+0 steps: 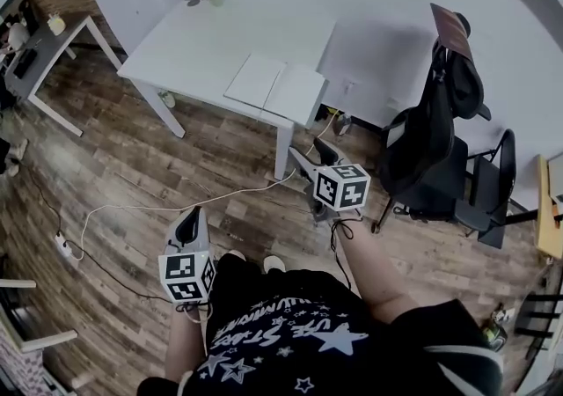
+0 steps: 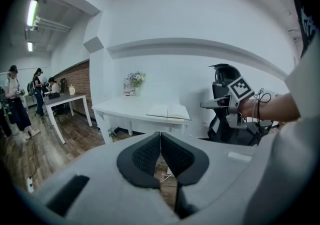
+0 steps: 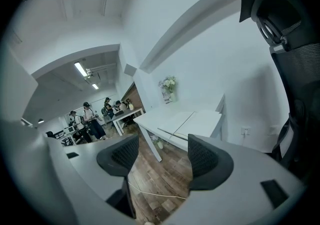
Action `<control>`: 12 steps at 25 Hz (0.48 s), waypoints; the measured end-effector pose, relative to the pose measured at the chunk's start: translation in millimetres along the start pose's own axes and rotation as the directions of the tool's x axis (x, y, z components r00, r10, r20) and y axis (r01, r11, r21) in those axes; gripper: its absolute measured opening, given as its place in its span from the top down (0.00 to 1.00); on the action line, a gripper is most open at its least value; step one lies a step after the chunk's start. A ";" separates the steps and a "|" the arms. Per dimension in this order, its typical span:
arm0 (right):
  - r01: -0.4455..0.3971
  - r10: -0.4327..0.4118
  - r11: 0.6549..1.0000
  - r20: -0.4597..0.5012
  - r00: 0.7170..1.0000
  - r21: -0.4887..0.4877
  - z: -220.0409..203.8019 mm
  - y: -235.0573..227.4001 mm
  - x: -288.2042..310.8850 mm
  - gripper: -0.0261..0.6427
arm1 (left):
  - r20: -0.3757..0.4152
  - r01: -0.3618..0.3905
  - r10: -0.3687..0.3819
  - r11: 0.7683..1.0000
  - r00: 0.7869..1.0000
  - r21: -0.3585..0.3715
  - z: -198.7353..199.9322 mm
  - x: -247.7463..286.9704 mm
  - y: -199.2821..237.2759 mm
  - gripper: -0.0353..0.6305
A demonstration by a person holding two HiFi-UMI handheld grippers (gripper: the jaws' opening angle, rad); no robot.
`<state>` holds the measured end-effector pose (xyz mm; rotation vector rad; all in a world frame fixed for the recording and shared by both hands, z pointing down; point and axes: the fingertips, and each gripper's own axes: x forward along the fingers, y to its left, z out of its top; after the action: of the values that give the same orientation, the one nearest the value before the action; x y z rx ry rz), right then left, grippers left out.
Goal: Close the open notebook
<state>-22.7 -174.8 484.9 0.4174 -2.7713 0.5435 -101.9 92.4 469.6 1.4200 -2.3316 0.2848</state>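
Table (image 1: 189,42) of white stands far across the wooden floor (image 1: 132,165), bearing the open notebook (image 1: 275,86) flat by its right near edge, well beyond both tools: the left tool (image 1: 191,220) closed and empty, the right tool (image 1: 303,159) nearer, jaws spread on nothing.

Ahead of the right gripper's fingers (image 3: 122,154), well apart from them, a white rectangular table (image 3: 156,117) stands against a plain white wall (image 3: 210,69). Dark wood-plank flooring (image 1: 132,157) spreads below the fingers, crossed by a thin white cable (image 1: 176,207). To their right is a black mesh office chair (image 1: 431,148). Far to the left are a second white desk (image 1: 53,49), a red brick wall (image 2: 75,75) and ceiling strip lights (image 2: 33,11).
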 end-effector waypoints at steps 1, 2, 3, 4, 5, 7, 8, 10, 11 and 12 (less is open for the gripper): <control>0.004 -0.004 1.000 0.000 1.000 0.003 1.3 -3.6 1.6 0.52 | -0.003 0.008 -0.008 1.000 1.000 0.006 3.3 5.8 0.0 0.91; 0.011 -0.011 1.000 0.003 1.000 0.008 2.5 -7.6 3.0 0.52 | -0.005 0.017 -0.017 1.000 1.000 0.012 6.6 11.7 -0.1 0.91; 0.019 -0.019 1.000 0.005 1.000 0.014 3.6 -11.7 4.6 0.52 | -0.004 0.027 -0.027 0.999 1.000 0.018 10.0 17.9 0.0 0.91; 0.026 -0.026 0.999 0.007 1.000 0.020 4.4 -15.4 6.7 0.51 | -0.003 0.037 -0.037 0.999 0.999 0.026 13.5 24.4 0.3 0.91; 0.032 -0.033 0.999 0.007 0.999 0.026 5.0 -18.8 9.3 0.51 | -0.001 0.047 -0.047 0.998 0.999 0.035 17.2 31.4 0.8 0.91; 0.048 -0.049 0.998 0.008 0.999 0.045 5.4 -25.3 15.1 0.51 | -0.001 0.072 -0.072 0.996 0.997 0.051 25.1 47.0 3.0 0.91; 0.059 -0.060 0.996 0.011 0.998 0.060 5.6 -29.2 18.1 0.51 | -0.003 0.087 -0.087 0.994 0.996 0.060 29.1 55.9 4.7 0.91; 0.083 -0.086 0.992 0.024 0.996 0.099 6.8 -39.1 24.8 0.51 | -0.009 0.118 -0.118 0.990 0.993 0.076 36.2 75.2 8.6 0.91; 0.098 -0.102 0.988 0.027 0.994 0.119 7.3 -45.3 28.1 0.51 | -0.013 0.135 -0.134 0.987 0.991 0.082 39.3 85.5 10.5 0.91; 0.116 -0.121 0.984 0.027 0.992 0.136 7.6 -51.9 31.1 0.51 | -0.019 0.153 -0.152 0.984 0.988 0.088 42.5 96.3 12.1 0.91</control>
<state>-35.6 -230.9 505.0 0.6230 -2.7299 0.7027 -161.5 4.8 473.2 1.6244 -2.2100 0.3560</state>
